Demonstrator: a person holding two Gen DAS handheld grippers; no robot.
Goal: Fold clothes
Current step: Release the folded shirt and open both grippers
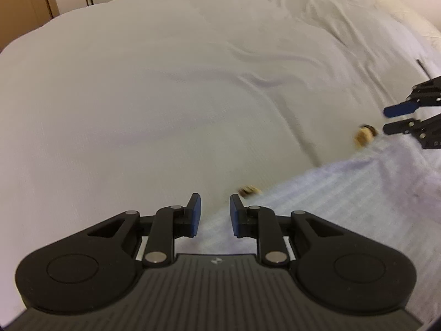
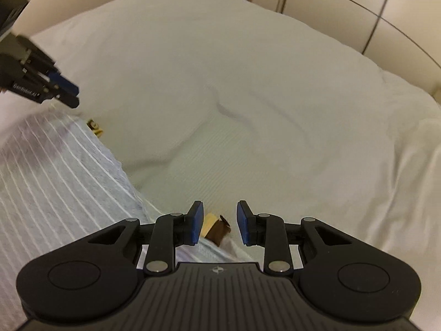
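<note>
White bed (image 1: 165, 96) clear ahead; striped garment (image 1: 344, 193) beside left gripper (image 1: 215, 215), under right gripper (image 2: 220, 222); both spread, empty.

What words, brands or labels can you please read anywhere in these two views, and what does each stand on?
"GenRobot.AI" on the side of the left hand-held gripper, seen in the right wrist view; its last letters are blurred.
A small emblem on each hand-held gripper's ribbed body, no letters.
Brown tag on the striped garment: unreadable.

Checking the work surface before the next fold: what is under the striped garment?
The striped garment lies on a white duvet, which shows bare all around its edge. The part of the duvet beneath the cloth is covered, so anything under it cannot be seen.
</note>
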